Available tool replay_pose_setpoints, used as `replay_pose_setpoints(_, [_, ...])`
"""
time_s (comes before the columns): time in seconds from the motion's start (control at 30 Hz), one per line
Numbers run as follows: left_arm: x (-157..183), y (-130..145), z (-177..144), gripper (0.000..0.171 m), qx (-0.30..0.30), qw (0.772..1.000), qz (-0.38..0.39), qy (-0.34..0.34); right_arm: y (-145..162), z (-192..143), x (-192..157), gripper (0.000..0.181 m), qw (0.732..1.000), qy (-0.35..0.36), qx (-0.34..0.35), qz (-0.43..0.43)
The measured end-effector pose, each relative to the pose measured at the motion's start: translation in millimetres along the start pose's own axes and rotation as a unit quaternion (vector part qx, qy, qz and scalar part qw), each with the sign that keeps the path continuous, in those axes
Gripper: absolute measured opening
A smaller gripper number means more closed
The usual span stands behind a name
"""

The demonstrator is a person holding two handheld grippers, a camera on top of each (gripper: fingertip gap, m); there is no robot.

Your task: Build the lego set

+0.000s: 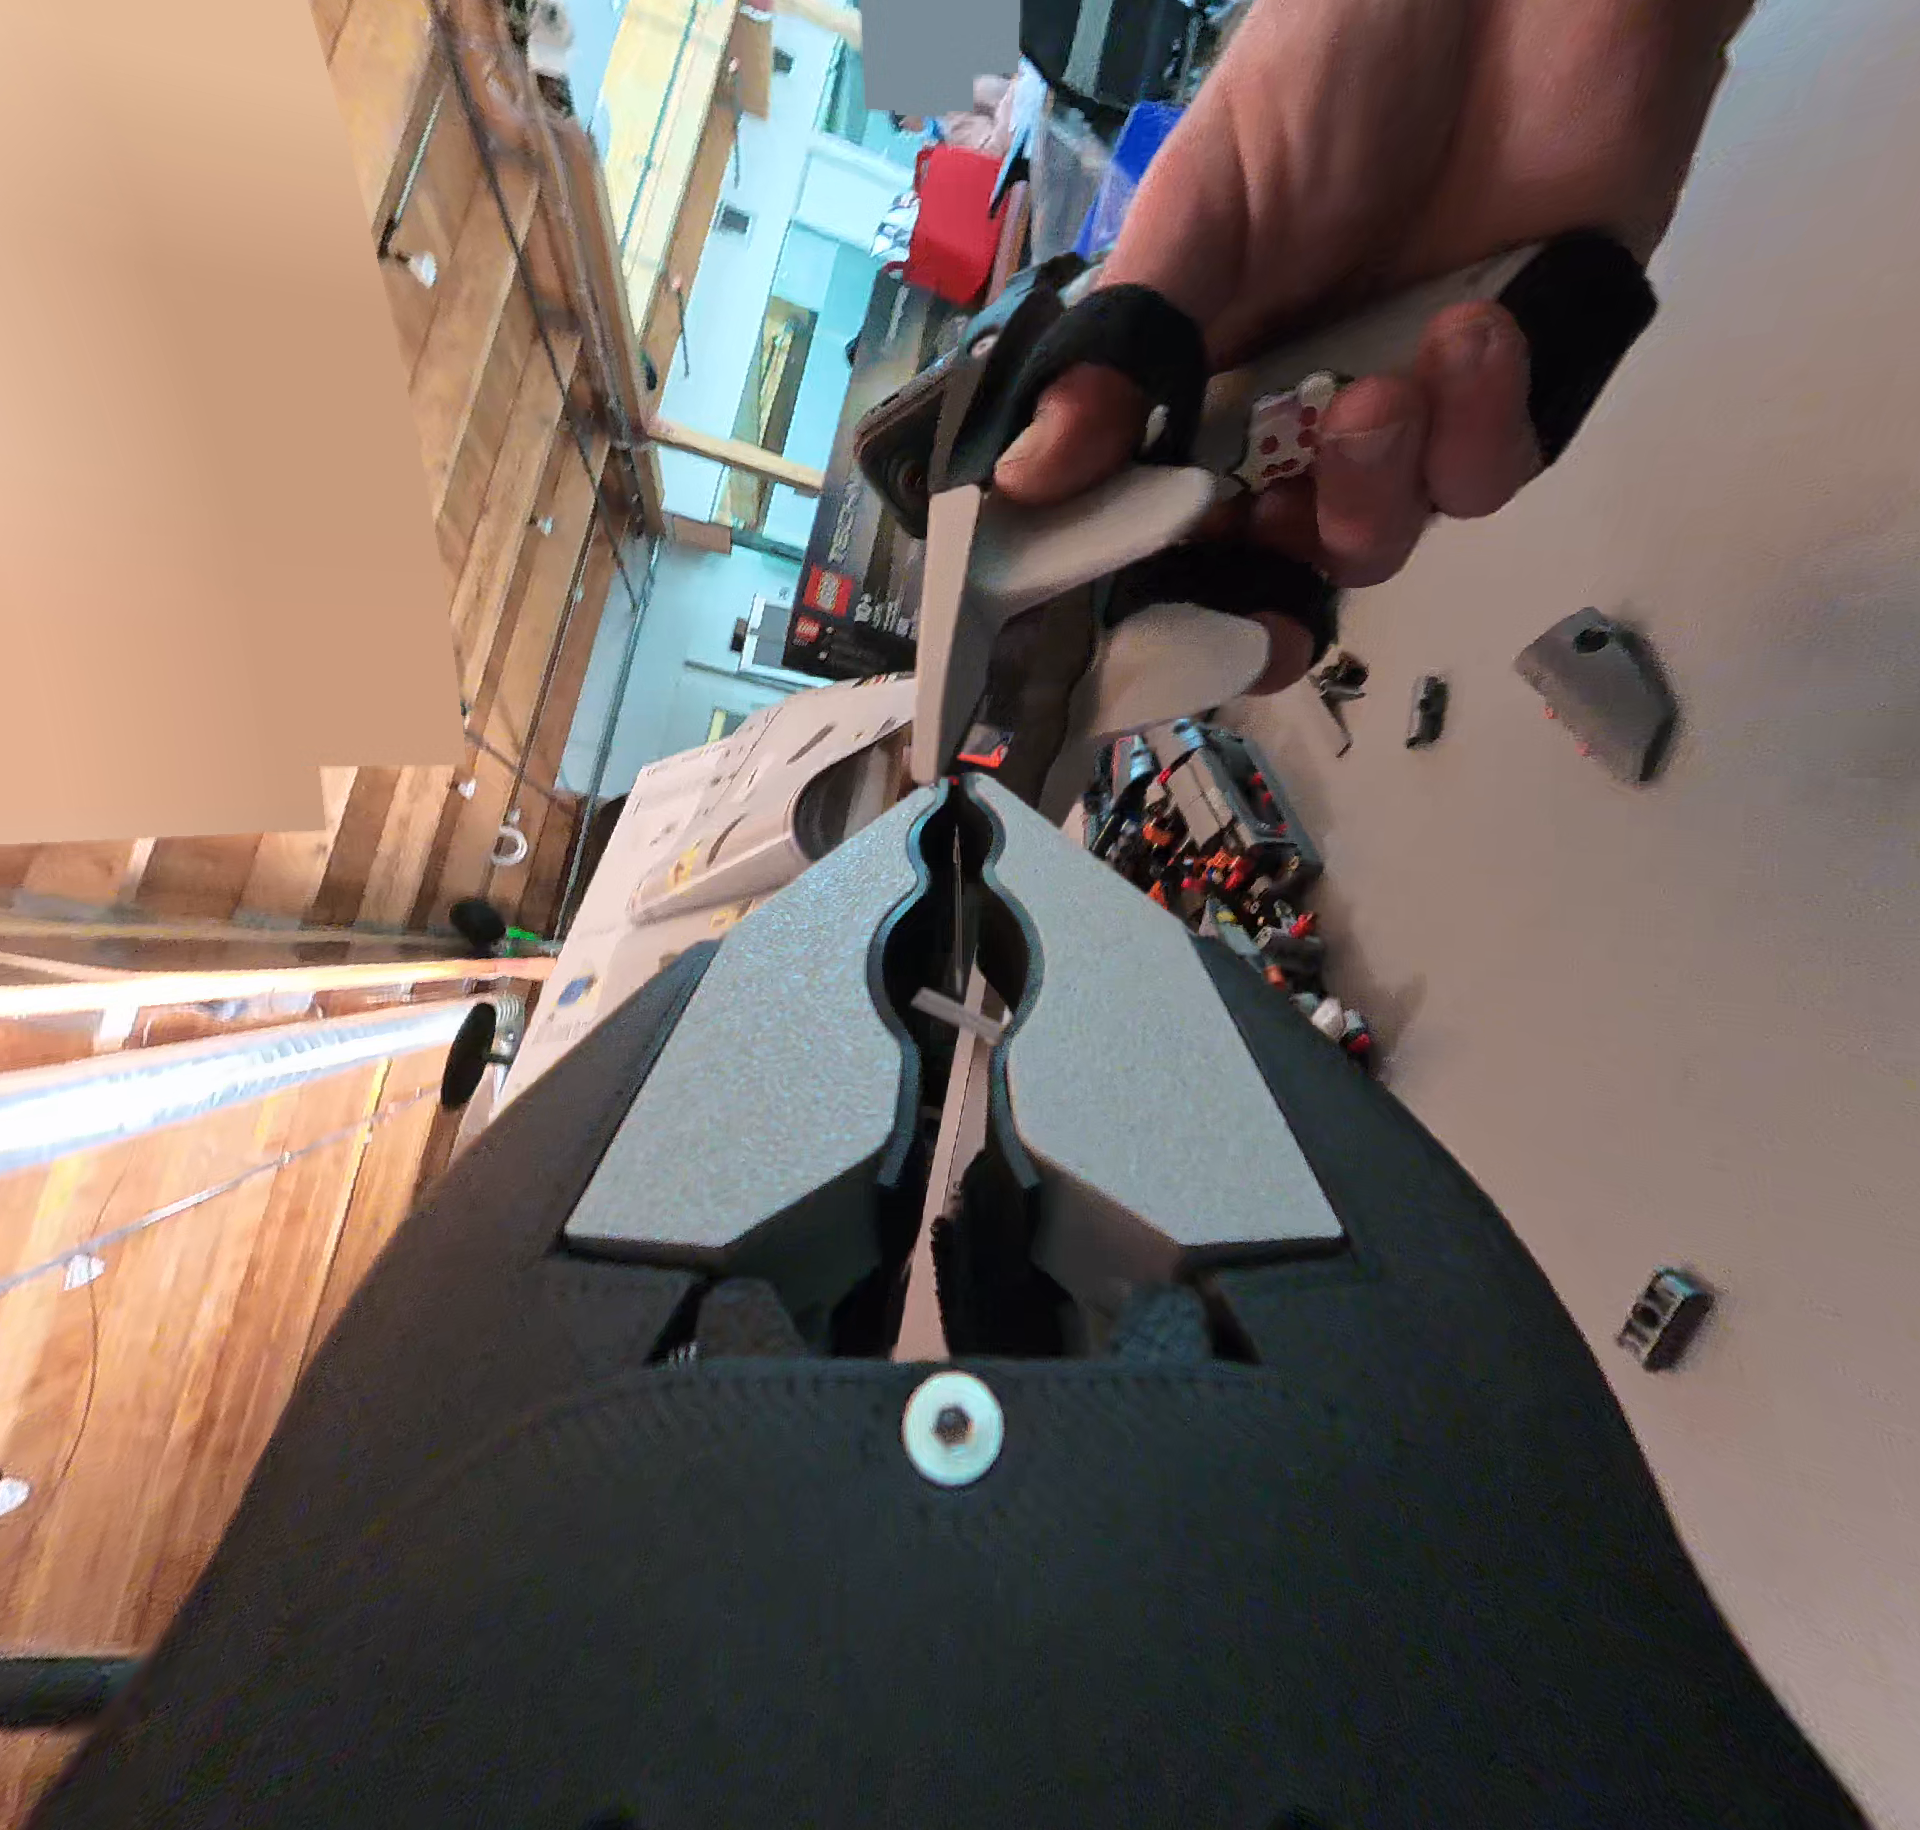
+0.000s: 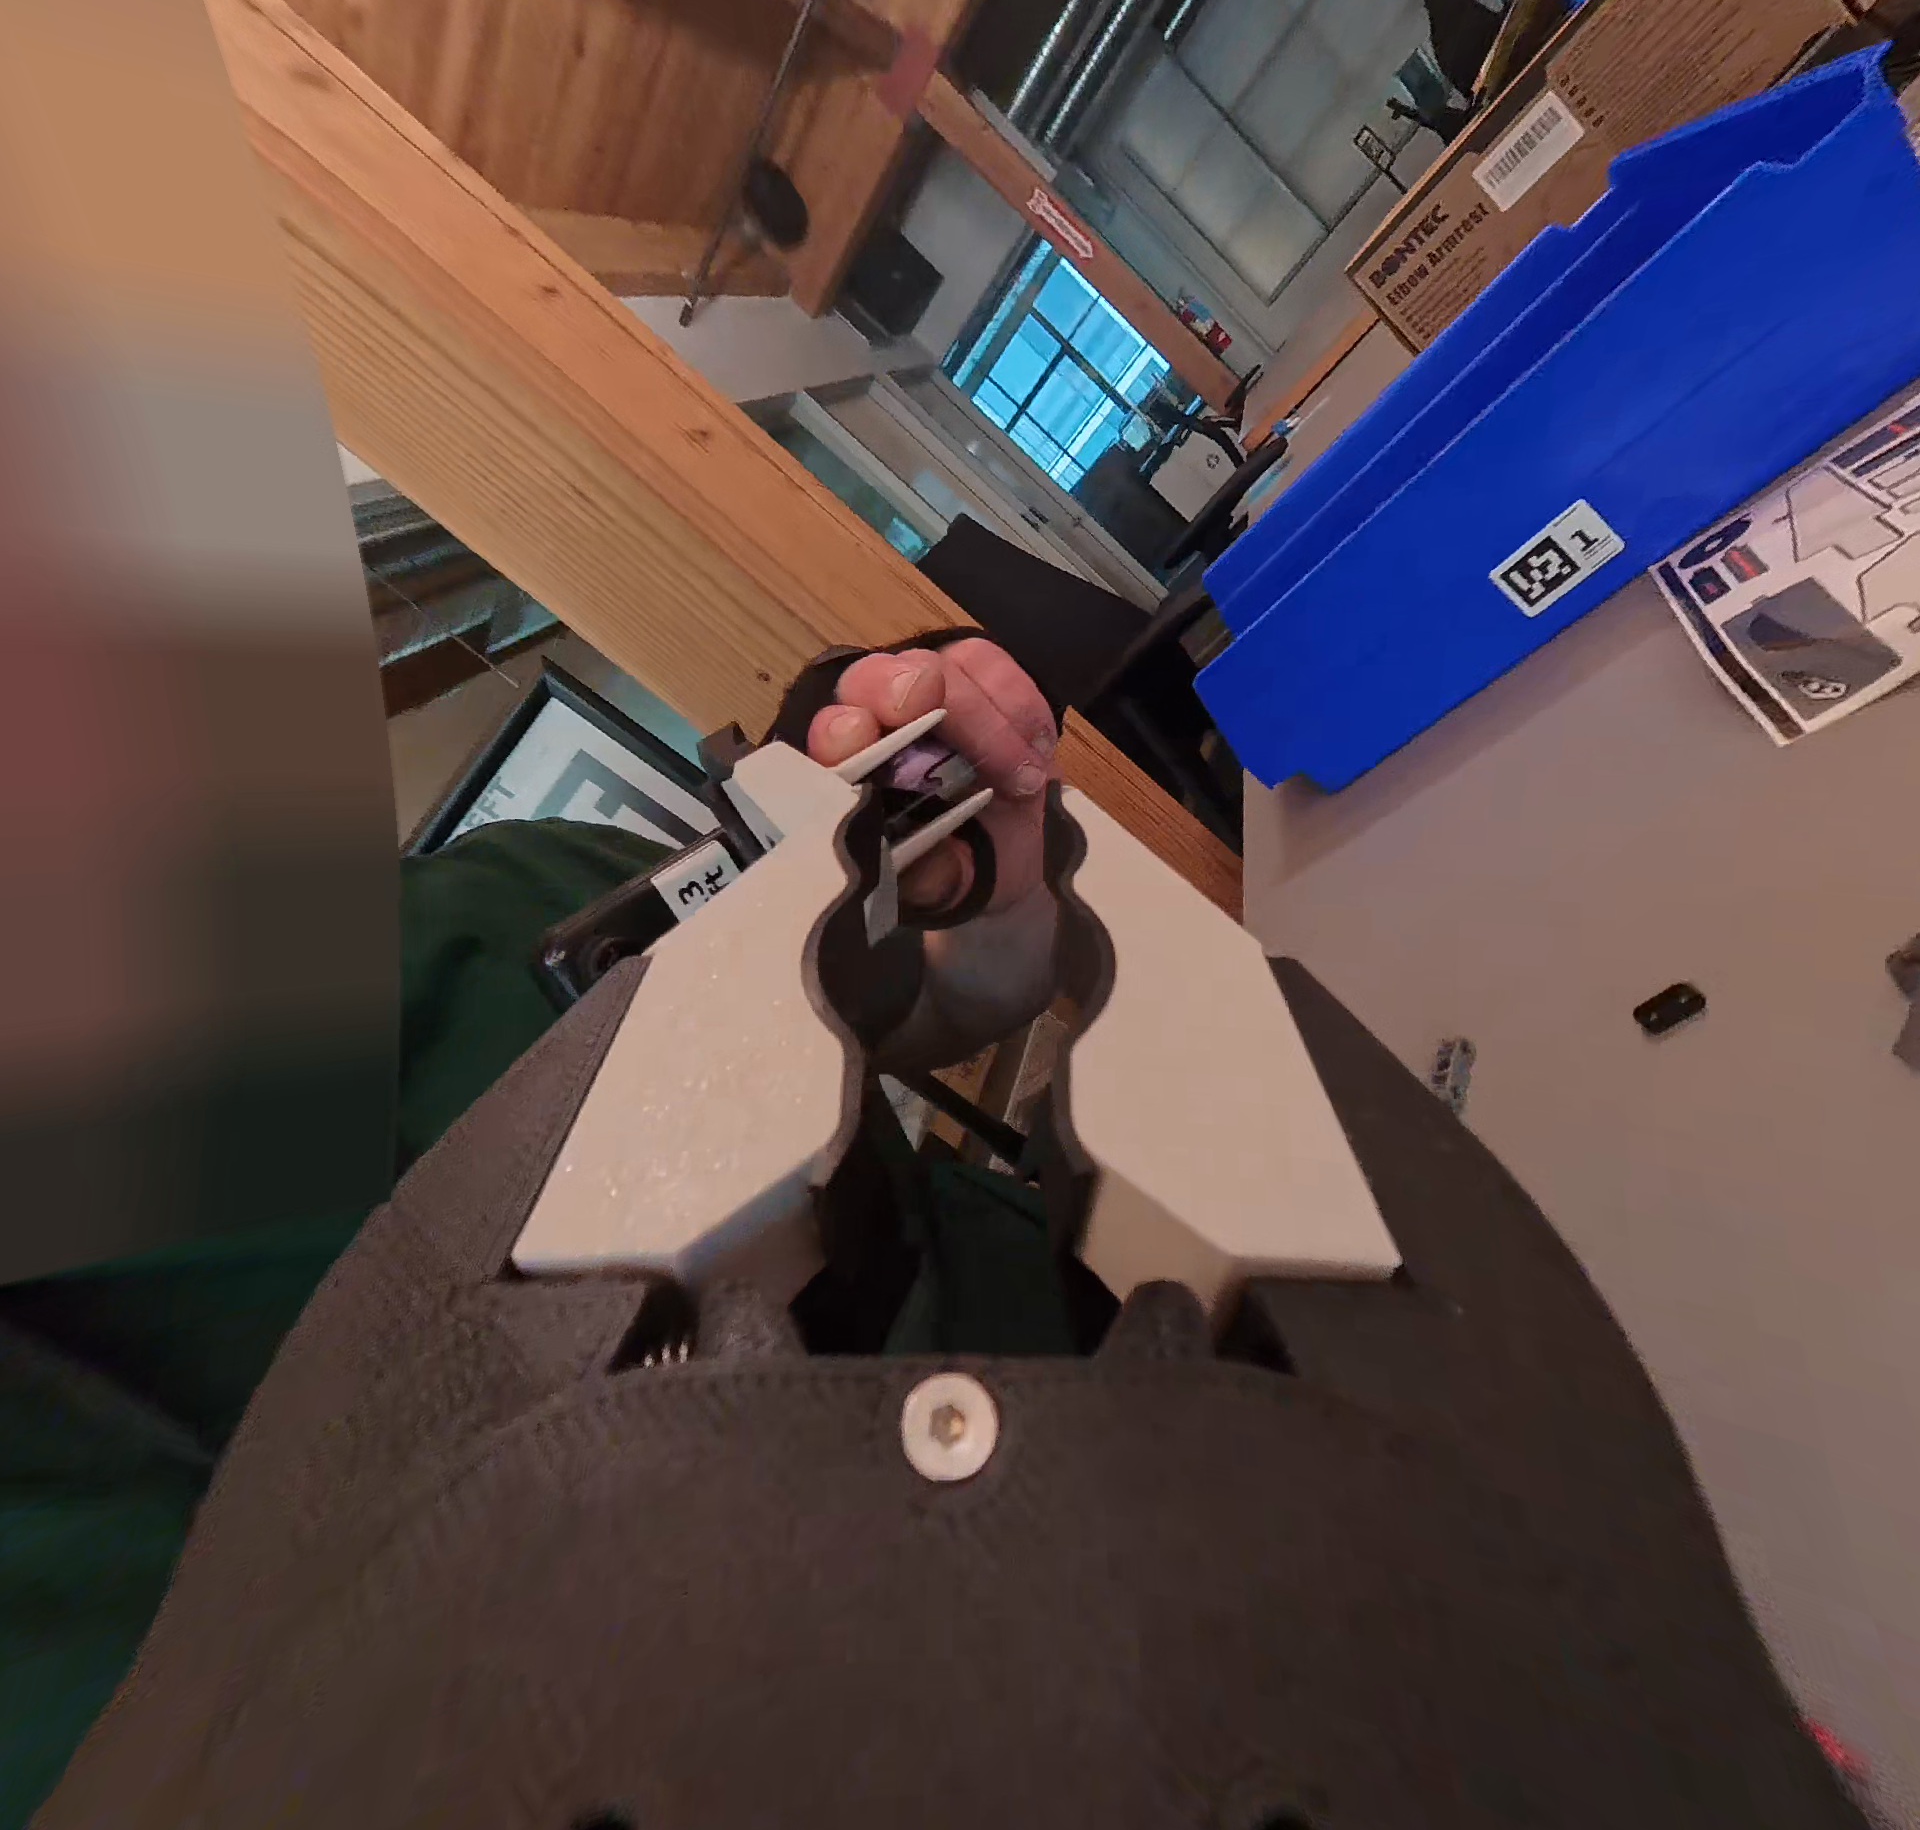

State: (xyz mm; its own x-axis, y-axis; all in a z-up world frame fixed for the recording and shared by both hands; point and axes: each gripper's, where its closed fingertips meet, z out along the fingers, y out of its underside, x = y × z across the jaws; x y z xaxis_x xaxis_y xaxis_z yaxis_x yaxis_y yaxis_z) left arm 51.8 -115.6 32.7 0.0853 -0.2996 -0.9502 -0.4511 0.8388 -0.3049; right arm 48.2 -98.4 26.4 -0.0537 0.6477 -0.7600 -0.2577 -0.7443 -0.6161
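Observation:
My left gripper (image 1: 954, 793) is shut on a thin flat piece (image 1: 951, 1157), which I see edge-on running back between the fingers. A small grey cross-shaped bit (image 1: 961, 1017) sits across it. My right gripper (image 1: 1029, 741), held by a hand (image 1: 1351, 222), is open, with one finger (image 1: 948, 637) touching the left gripper's tip. A tiny red and dark piece (image 1: 987, 746) shows just beyond that tip; what holds it is unclear. In the right wrist view my right gripper (image 2: 940, 814) stands open around the left gripper (image 2: 961, 757), which points back at it.
A partly built dark Lego model (image 1: 1205, 824) lies on the pale table (image 1: 1558, 1053), with a grey curved panel (image 1: 1600, 700) and small loose pieces (image 1: 1662, 1318) nearby. A blue bin (image 2: 1558, 409), a printed sheet (image 2: 1808, 617) and a cardboard box (image 2: 1558, 149) stand on the right. My left and right fingertips are right by each other.

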Motion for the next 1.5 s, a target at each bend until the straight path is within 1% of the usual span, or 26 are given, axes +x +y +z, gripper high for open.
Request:
replay_pose_setpoints(0.1, [10,-14,10,0.0,0.019,0.999,0.019,0.018,0,-14,-6,0.026,1.0,0.003,0.022,-0.001])
replay_pose_setpoints(0.23, [4,-22,28,0.0,0.031,0.999,0.031,0.01,-16,-46,-3,0.031,0.996,0.057,0.055,-0.029])
replay_pose_setpoints(0.3, [2,-25,36,0.0,0.037,0.999,0.03,0.007,-19,-62,-5,0.031,0.994,0.076,0.059,-0.042])
replay_pose_setpoints(0.43, [13,-36,45,0.0,0.052,0.998,0.039,0.018,-20,-82,-16,0.024,0.993,0.081,0.075,-0.047])
replay_pose_setpoints(0.5, [18,-41,48,0.0,0.06,0.997,0.05,0.024,-16,-87,-13,0.024,0.993,0.085,0.076,-0.037])
replay_pose_setpoints(0.7, [26,-50,52,0.0,0.072,0.995,0.063,0.038,1,-85,-3,0.03,0.995,0.071,0.067,-0.009])
replay_pose_setpoints(0.97, [36,-56,53,0.0,0.08,0.993,0.077,0.049,11,-74,-1,0.034,0.998,0.045,0.053,0.013])
replay_pose_setpoints(1.03, [37,-56,53,0.0,0.08,0.992,0.08,0.051,12,-73,-1,0.032,0.998,0.042,0.051,0.017])
replay_pose_setpoints(1.17, [40,-55,54,0.0,0.079,0.992,0.085,0.058,13,-71,-2,0.02,0.998,0.038,0.047,0.017])
replay_pose_setpoints(1.27, [42,-55,55,0.0,0.08,0.991,0.09,0.059,14,-69,-3,0.0,0.998,0.04,0.039,0.001])
replay_pose_setpoints(1.43, [41,-53,55,0.0,0.077,0.991,0.095,0.058,10,-68,-5,0.0,0.998,0.044,0.04,-0.018])
replay_pose_setpoints(1.5, [41,-51,56,0.0,0.072,0.991,0.095,0.056,5,-69,-5,0.0,0.997,0.046,0.051,-0.027])
